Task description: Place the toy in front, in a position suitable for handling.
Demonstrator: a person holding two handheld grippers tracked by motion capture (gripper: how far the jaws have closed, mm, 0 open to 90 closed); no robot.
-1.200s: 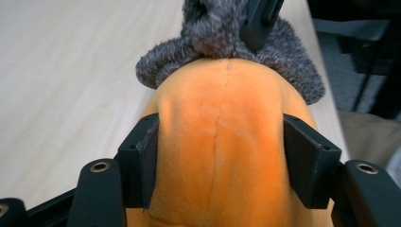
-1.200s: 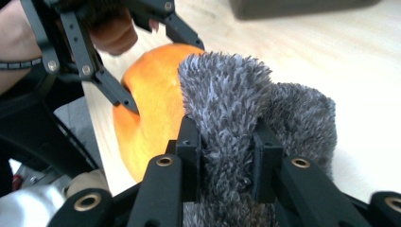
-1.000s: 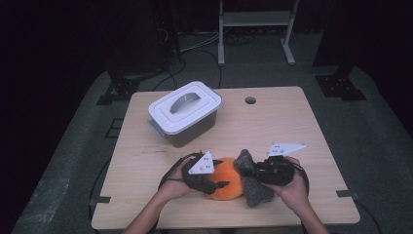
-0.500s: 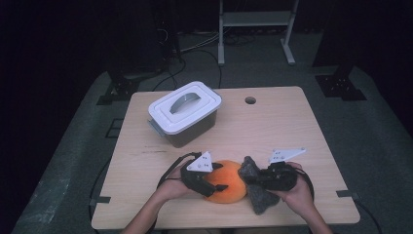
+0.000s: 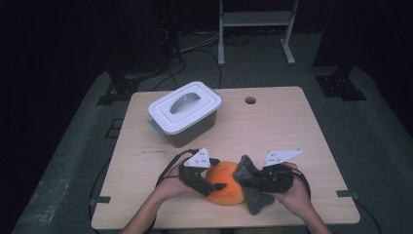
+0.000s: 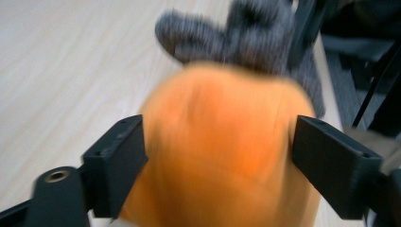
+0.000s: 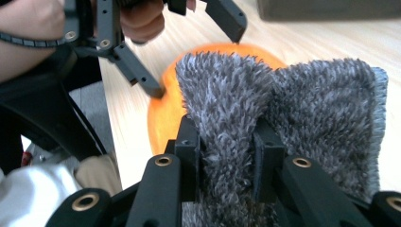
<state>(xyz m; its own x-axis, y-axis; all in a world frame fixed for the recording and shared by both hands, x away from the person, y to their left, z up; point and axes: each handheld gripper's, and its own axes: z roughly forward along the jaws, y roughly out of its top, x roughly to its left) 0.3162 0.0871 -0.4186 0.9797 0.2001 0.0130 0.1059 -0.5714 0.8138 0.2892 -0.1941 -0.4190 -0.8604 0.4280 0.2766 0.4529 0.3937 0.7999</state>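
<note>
The left tongs [image 5: 217,185] sit at the lower middle of the high view, their jaws spread wide on either side of the orange ball [image 5: 225,182]; they have just been opening, and in the left gripper view the pads stand at the ball's flanks, the right one clear of it, the left one too close to tell. The right tongs [image 5: 249,178], just right of the ball, are pinched narrow on a fold of the grey shaggy cloth [image 5: 253,187], which bunches between the jaws in the right gripper view. The cloth lies against the ball's right side and spills onto the counter [image 5: 292,131] toward the lower edge. Both hands come in from the bottom of the frame.

Above and left of the ball, well apart from it, a white-lidded box [image 5: 184,113] with a grey handle stands on the counter. A round hole [image 5: 250,100] sits near the counter's upper edge. Beyond the counter, at the top of the frame, a white metal stand [image 5: 255,29] and cables [image 5: 199,46] lie on the dark floor.
</note>
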